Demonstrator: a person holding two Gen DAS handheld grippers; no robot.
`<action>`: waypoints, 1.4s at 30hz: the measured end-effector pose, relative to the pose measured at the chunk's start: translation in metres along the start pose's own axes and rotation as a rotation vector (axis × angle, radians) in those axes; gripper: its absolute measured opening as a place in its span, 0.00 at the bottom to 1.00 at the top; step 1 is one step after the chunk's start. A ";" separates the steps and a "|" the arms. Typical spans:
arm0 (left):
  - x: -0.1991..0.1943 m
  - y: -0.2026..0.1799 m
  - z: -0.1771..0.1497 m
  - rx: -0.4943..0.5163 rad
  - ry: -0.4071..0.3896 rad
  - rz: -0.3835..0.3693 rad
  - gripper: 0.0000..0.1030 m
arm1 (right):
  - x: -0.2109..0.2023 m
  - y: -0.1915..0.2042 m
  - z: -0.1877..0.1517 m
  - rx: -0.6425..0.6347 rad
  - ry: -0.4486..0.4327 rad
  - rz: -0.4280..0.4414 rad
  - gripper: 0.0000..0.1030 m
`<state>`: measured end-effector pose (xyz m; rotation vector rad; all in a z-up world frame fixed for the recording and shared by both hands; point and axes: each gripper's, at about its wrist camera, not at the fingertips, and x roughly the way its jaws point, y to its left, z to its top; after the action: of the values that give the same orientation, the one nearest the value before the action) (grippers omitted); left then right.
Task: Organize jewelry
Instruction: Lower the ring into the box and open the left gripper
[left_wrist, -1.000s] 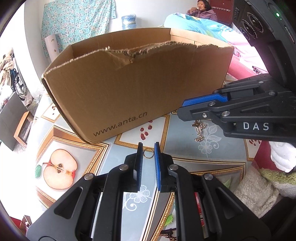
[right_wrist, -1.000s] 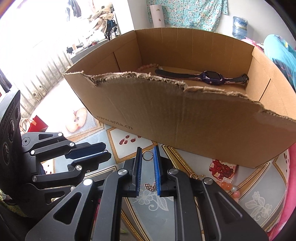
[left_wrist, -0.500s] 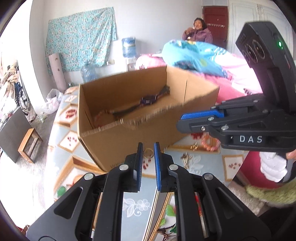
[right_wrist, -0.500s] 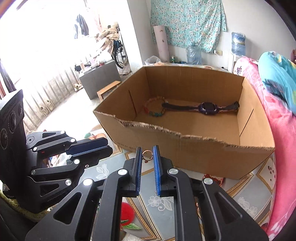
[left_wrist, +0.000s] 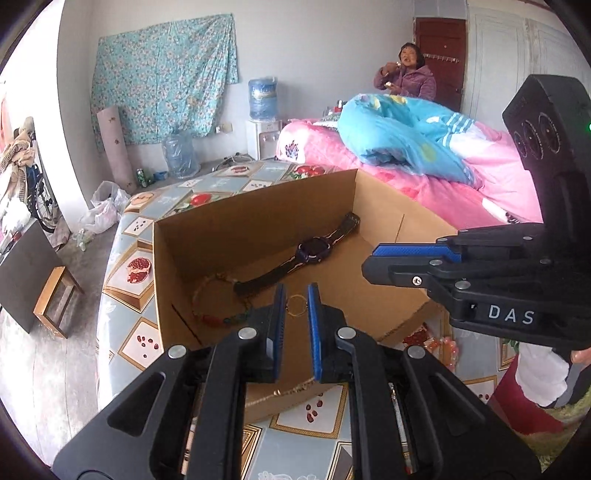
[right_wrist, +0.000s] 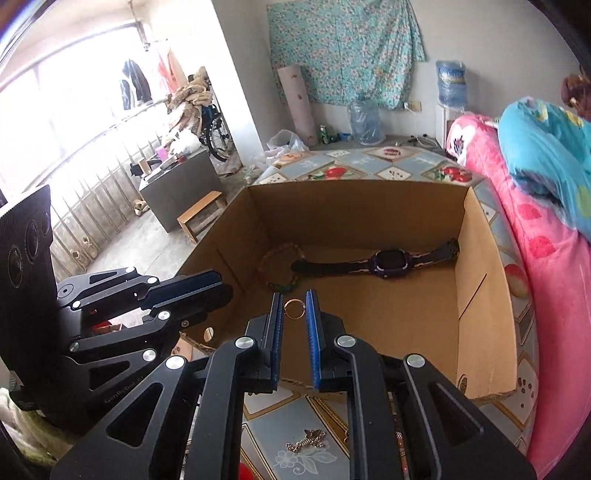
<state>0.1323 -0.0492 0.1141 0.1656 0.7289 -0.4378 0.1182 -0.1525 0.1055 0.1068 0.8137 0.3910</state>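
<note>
Each claw pinches a thin gold ring at its very tips: left claw (left_wrist: 295, 303), left ring (left_wrist: 296, 305); right claw (right_wrist: 294, 307), right ring (right_wrist: 294, 308). Both hang over the cardboard box (right_wrist: 484, 295), whose watch (right_wrist: 389, 263) lies at twelve o'clock. A shallow hold (barely any pad contact) could let either ring slip out onto the counter (right_wrist: 317, 458).

A gold ring (right_wrist: 294, 308) is pinched between the right gripper (right_wrist: 294, 314) fingers above the cardboard box (right_wrist: 480, 295). A watch (right_wrist: 388, 263) is seen inside.
</note>
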 end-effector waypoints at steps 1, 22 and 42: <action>0.010 0.002 0.000 -0.006 0.028 0.006 0.11 | 0.009 -0.005 0.002 0.013 0.023 -0.012 0.12; 0.064 0.014 0.003 -0.095 0.171 0.040 0.31 | 0.037 -0.033 0.007 0.072 0.105 -0.076 0.24; -0.046 0.005 -0.028 -0.137 -0.059 0.008 0.40 | -0.042 0.000 -0.028 0.027 -0.064 -0.034 0.40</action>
<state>0.0869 -0.0215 0.1247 0.0269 0.6972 -0.3825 0.0719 -0.1704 0.1150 0.1303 0.7570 0.3429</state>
